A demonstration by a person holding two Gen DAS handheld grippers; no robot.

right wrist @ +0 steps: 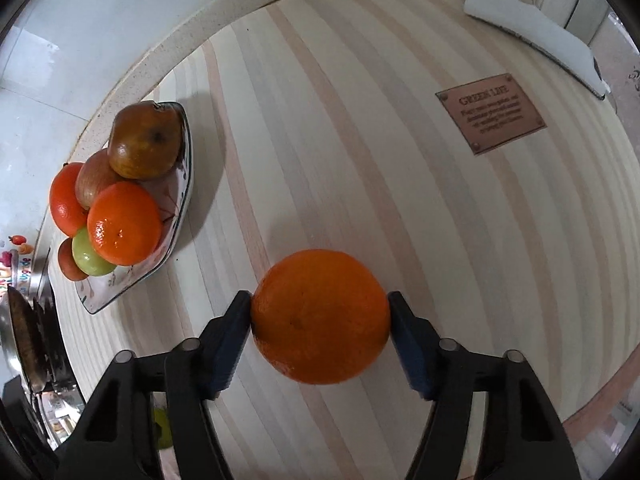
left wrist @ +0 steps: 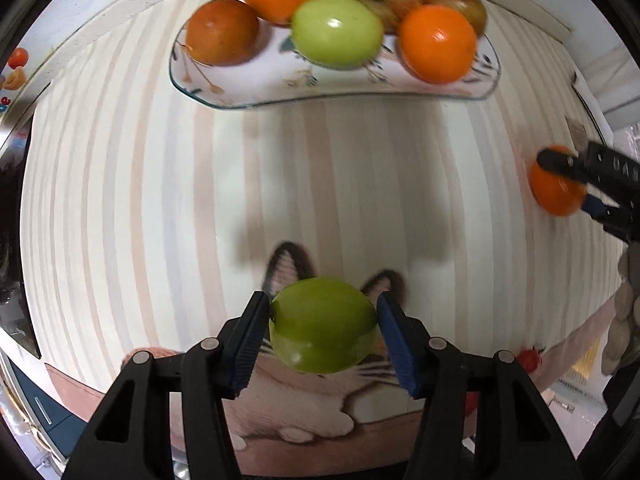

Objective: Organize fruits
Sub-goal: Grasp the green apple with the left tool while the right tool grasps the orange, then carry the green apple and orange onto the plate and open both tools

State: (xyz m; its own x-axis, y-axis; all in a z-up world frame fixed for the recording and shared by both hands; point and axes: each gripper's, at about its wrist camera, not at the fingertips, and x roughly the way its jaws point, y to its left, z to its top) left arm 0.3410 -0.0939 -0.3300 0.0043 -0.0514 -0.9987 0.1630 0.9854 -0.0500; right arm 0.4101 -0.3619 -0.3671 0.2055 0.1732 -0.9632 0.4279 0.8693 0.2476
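My left gripper [left wrist: 323, 298] points down at the striped table, and its blue pads press both sides of a green apple [left wrist: 322, 324]. My right gripper [right wrist: 319, 298] is shut on an orange [right wrist: 320, 316] that rests on or just above the table; the left wrist view also shows that orange [left wrist: 554, 194] at the far right, held by the right gripper [left wrist: 573, 182]. A patterned glass plate [left wrist: 256, 92] at the back holds two oranges, a green apple [left wrist: 336, 32] and several reddish-brown apples. In the right wrist view the plate [right wrist: 120, 296] lies to the left.
The striped table cover [left wrist: 160, 200] spreads between plate and grippers. A brown plaque [right wrist: 491, 114] and a folded white cloth [right wrist: 532, 28] lie at the far right. Metal kitchenware [right wrist: 24, 332] stands past the left table edge. A gloved hand [left wrist: 624, 312] shows at the right.
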